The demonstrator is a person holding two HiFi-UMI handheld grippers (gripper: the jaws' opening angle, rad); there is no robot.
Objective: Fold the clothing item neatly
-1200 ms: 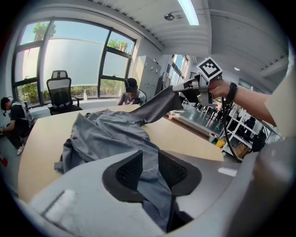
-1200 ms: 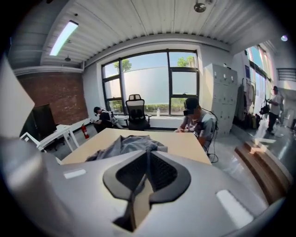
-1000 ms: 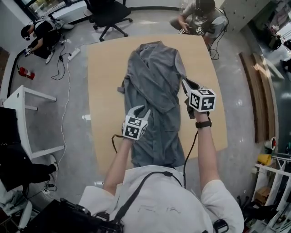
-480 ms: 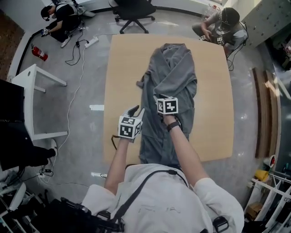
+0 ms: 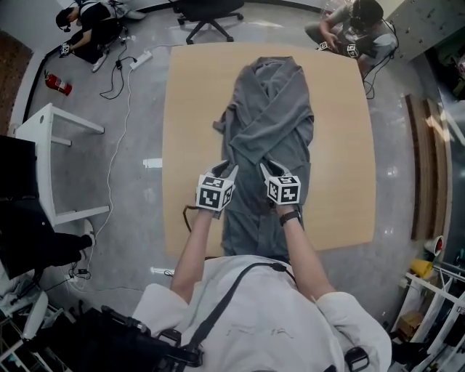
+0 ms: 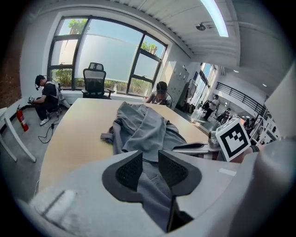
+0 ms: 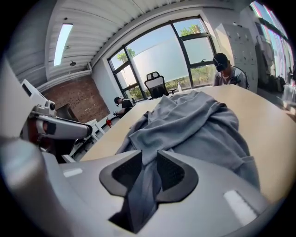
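Observation:
A grey long-sleeved garment [image 5: 270,109] lies lengthwise on the wooden table [image 5: 338,152], its two sleeves crossed over the front. Both grippers sit side by side over its lower middle. My left gripper [image 5: 231,169] is open just above the cloth, and grey fabric [image 6: 143,129] shows through its gap [image 6: 150,158]. My right gripper [image 5: 264,167] has just been opening. The end of the folded-over sleeve [image 7: 152,139] still lies between its jaws [image 7: 149,158], and the pads stand a little apart. The garment's near hem is hidden behind my arms.
Two people sit on the floor beyond the table's far corners [image 5: 83,18] [image 5: 356,25], with an office chair [image 5: 211,11] between them. A white frame [image 5: 51,167], a cable and a red extinguisher [image 5: 56,83] lie to the left. Wooden planks [image 5: 425,167] lie to the right.
My right gripper has swung from the garment's right edge leftward and down to the middle, carrying the sleeve across the front. It now sits next to the left gripper, which shifted slightly.

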